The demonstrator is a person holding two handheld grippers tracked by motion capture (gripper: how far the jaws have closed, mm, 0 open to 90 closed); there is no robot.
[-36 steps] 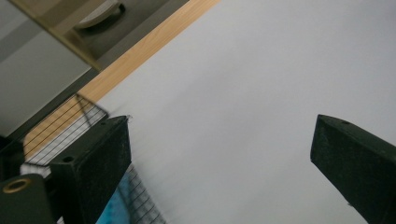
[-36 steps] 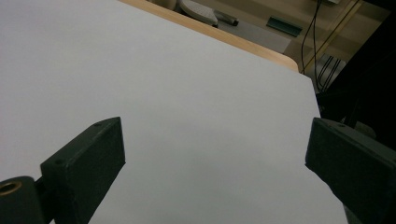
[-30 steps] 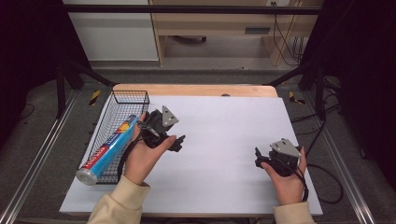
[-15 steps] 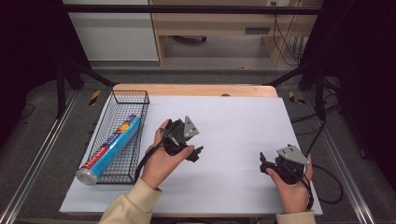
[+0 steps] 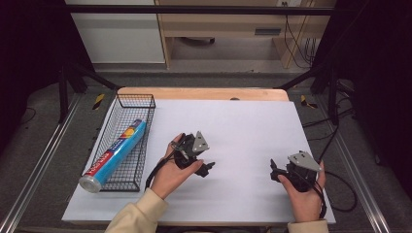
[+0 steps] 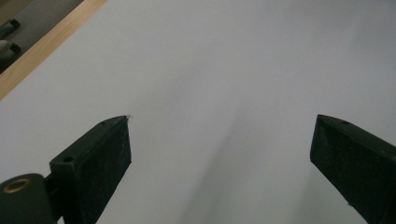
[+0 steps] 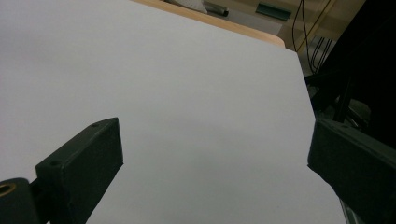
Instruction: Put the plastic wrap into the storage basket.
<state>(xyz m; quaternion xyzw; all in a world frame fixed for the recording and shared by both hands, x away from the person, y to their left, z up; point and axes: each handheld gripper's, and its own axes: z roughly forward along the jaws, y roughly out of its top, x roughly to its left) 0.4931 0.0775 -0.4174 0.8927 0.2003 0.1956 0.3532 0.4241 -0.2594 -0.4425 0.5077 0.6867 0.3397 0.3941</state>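
Observation:
My left gripper (image 5: 203, 164) is held over the middle of the white table (image 5: 233, 121), a little right of the wire basket. In the left gripper view its jaws (image 6: 219, 154) stand wide apart with nothing but bare table between them. My right gripper (image 5: 276, 172) hovers near the front right of the table, pointing left. Its jaws (image 7: 215, 158) are also open and empty in the right gripper view. A blue roll with a silver end cap (image 5: 114, 153) lies lengthwise in the black wire basket (image 5: 136, 97), its near end poking past the basket's front rim.
The wooden table edge (image 5: 204, 92) runs along the far side. Black frame posts stand at both far corners. Cables (image 5: 340, 194) trail off the right side. Metal rails (image 5: 34, 170) flank the table.
My left gripper has moved right, away from the basket and the blue roll, toward the table's middle. My right gripper has drifted slightly right and nearer the front edge.

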